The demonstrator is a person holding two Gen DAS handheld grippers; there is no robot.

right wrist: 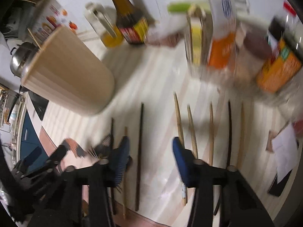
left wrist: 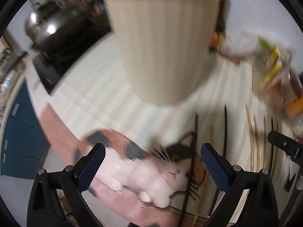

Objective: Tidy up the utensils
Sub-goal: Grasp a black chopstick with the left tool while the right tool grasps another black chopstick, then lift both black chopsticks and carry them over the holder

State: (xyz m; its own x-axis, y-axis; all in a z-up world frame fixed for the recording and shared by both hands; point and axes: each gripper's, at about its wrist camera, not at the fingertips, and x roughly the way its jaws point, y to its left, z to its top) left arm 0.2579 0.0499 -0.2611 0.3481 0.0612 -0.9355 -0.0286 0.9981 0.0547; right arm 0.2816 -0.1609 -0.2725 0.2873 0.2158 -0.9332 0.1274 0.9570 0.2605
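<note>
A tall beige ribbed holder stands on the striped mat, also in the right wrist view with a few sticks in it. Several chopsticks lie in a row on the mat, dark and wooden ones. My left gripper is open and empty, hovering before the holder, a dark chopstick lying between its fingers. My right gripper is open and empty above the row, astride the dark chopstick. The left gripper shows at lower left.
A dark sauce bottle, an oil bottle and jars and packets stand at the back. A steel pot sits on the stove at left. A cat-print mat covers the front edge. Papers lie at right.
</note>
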